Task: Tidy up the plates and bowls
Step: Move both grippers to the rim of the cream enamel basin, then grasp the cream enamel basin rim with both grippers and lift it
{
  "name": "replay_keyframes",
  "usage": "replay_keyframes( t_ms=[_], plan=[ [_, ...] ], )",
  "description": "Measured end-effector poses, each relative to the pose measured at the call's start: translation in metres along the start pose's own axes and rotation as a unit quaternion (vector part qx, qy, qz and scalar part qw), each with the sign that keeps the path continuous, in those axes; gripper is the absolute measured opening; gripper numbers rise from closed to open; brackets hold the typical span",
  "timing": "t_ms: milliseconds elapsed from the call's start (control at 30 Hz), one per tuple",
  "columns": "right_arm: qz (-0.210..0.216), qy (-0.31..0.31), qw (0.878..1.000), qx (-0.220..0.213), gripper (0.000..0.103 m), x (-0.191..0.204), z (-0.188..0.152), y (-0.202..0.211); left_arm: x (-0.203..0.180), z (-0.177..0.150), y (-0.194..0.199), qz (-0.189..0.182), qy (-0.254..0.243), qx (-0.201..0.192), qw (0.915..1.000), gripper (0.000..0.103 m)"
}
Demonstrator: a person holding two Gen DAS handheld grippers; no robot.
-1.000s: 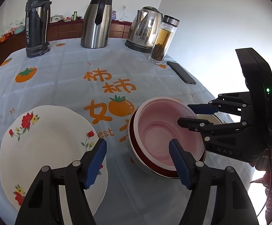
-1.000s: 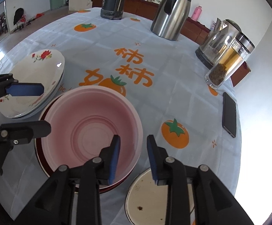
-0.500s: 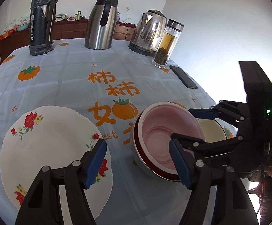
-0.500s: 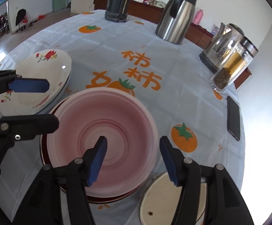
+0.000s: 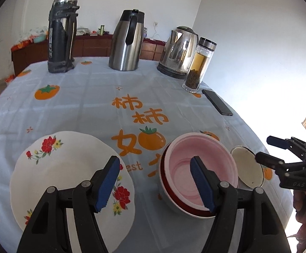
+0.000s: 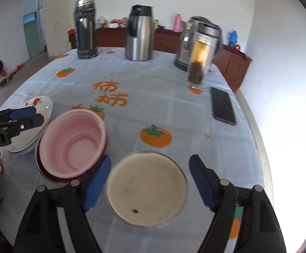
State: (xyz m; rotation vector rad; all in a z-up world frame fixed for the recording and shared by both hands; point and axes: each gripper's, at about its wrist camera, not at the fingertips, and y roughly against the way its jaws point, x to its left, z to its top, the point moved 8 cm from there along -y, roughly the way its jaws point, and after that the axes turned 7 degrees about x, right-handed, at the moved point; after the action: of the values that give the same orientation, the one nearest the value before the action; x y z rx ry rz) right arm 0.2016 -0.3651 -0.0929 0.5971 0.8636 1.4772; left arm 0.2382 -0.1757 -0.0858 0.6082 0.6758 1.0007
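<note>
My left gripper [image 5: 155, 186] is spread wide with nothing between its blue pads [image 5: 107, 184]; it hangs over the bench [image 5: 89, 105] between the flowered plate [image 5: 68, 168] and the pink bowl [image 5: 197, 164]. The flowered plate lies flat at the left; the right wrist view shows it as the top of a small stack of plates [image 6: 34, 124]. The pink bowl sits nested inside a red-rimmed bowl [image 5: 174, 198], just right of the plates.

My right gripper [image 6: 150, 181] has just been opening and now stands spread. The cream enamel bowl [image 6: 146, 187] lies upright on the bench in the gap below its pads, which do not touch it. This bowl sits just beside the nested pair, apart from them. In the left wrist view the right gripper [image 5: 268, 149] appears at the right edge, above the cream enamel bowl [image 5: 247, 168].

At the far side of the bench stand a dark thermos [image 5: 62, 33], a steel carafe [image 5: 127, 42], a kettle [image 5: 178, 52] and a glass tea bottle [image 5: 199, 65]. A phone [image 5: 217, 105] lies flat near the bottle.
</note>
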Motion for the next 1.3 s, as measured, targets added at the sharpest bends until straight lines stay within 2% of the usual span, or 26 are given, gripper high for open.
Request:
replay_keyframes(
  t_ms=[133, 200, 233, 367, 433, 533, 600, 700, 900, 1100, 1233, 1300],
  plan=[
    [-0.010, -0.036, 0.999, -0.002, 0.073, -0.028, -0.019, 0.006, -0.027, -0.003, 0.011, 0.004, -0.025, -0.014, 0.9996, 0.071],
    [-0.012, -0.048, 0.999, 0.007, 0.060, -0.038, -0.027, 0.001, -0.049, -0.006, 0.016, -0.009, -0.042, -0.018, 0.9989, 0.071],
    [-0.013, -0.051, 0.999, 0.014, 0.050, -0.042, -0.031, -0.003, -0.059, -0.007, 0.016, -0.014, -0.050, -0.017, 0.9985, 0.071],
    [-0.008, -0.062, 0.997, 0.037, 0.033, -0.052, -0.046, -0.021, -0.100, -0.018, 0.015, -0.028, -0.088, -0.013, 0.9956, 0.071],
    [0.003, -0.068, 0.997, 0.035, 0.029, -0.055, -0.049, -0.024, -0.117, -0.024, 0.009, -0.032, -0.104, -0.006, 0.9940, 0.069],
    [0.027, -0.069, 0.997, 0.029, 0.015, -0.053, -0.051, -0.025, -0.132, -0.033, -0.003, -0.039, -0.114, 0.016, 0.9926, 0.054],
    [0.039, -0.066, 0.997, 0.028, 0.007, -0.051, -0.052, -0.025, -0.139, -0.039, -0.010, -0.043, -0.116, 0.031, 0.9919, 0.038],
    [0.039, -0.060, 0.997, 0.024, 0.007, -0.054, -0.055, -0.021, -0.149, -0.047, -0.016, -0.048, -0.123, 0.045, 0.9903, 0.029],
    [0.032, -0.067, 0.997, 0.021, 0.006, -0.070, -0.066, -0.014, -0.174, -0.059, -0.030, -0.066, -0.133, 0.074, 0.9862, 0.028],
    [0.038, -0.068, 0.997, 0.012, 0.007, -0.075, -0.075, -0.009, -0.188, -0.064, -0.041, -0.062, -0.133, 0.084, 0.9857, 0.028],
    [0.043, -0.069, 0.997, 0.006, 0.009, -0.077, -0.077, -0.006, -0.193, -0.064, -0.046, -0.044, -0.135, 0.080, 0.9866, 0.028],
    [0.047, -0.076, 0.996, 0.003, 0.009, -0.081, -0.079, -0.006, -0.195, -0.064, -0.046, -0.039, -0.136, 0.076, 0.9871, 0.024]
  ],
)
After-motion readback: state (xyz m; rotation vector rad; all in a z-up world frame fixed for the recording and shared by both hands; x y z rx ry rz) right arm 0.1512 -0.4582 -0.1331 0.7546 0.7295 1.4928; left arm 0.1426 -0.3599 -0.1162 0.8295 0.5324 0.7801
